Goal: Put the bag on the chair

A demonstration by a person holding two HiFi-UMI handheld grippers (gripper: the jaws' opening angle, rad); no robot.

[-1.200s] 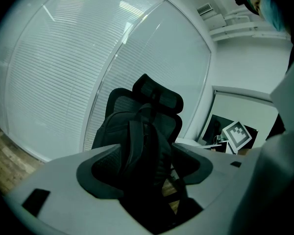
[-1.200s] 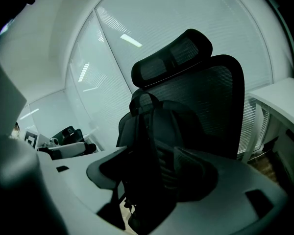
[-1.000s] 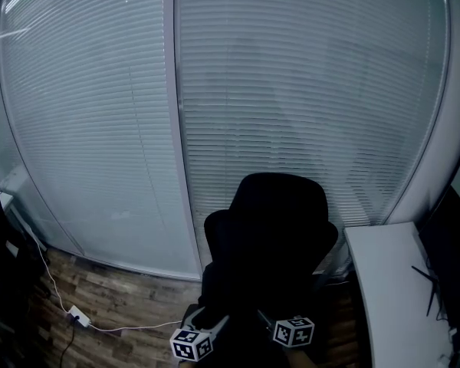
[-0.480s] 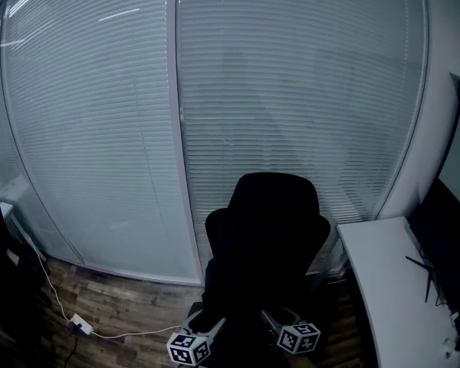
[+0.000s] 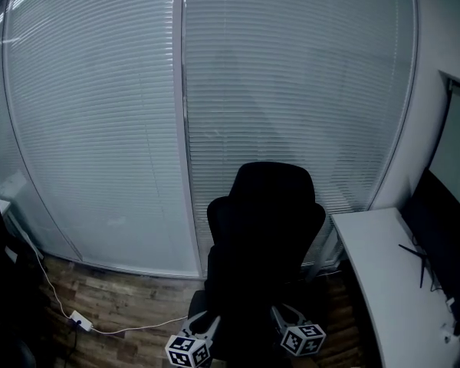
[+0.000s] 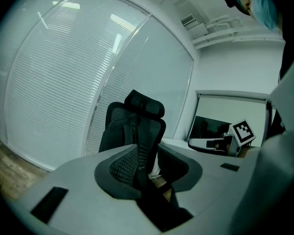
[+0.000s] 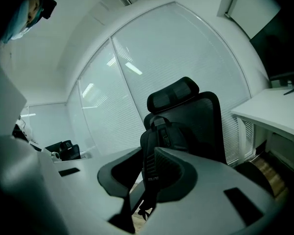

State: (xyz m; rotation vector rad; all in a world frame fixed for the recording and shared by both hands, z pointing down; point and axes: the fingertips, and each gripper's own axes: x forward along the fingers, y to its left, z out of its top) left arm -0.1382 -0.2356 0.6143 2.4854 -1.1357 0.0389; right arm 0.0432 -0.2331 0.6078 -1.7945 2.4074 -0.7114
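In the head view, the black office chair (image 5: 272, 198) stands at the far side, in front of the window blinds. The left gripper (image 5: 208, 322) and the right gripper (image 5: 280, 313) sit at the near edge and both point at it. The backpack is too dark to tell from the chair here.

In the left gripper view, the backpack (image 6: 125, 126) is straight ahead, just beyond the jaws, against the chair back. It stands tall, top up, long side running up and down. Its strap side faces the grippers. The jaws have just been closing and pinch the left strap (image 6: 137, 151).

In the right gripper view, the backpack (image 7: 164, 133) again stands upright in front of the chair (image 7: 206, 116). These jaws have just been closing too and pinch the right strap (image 7: 149, 166). Both grippers look equally near. I cannot tell if the bag's bottom rests on the seat.
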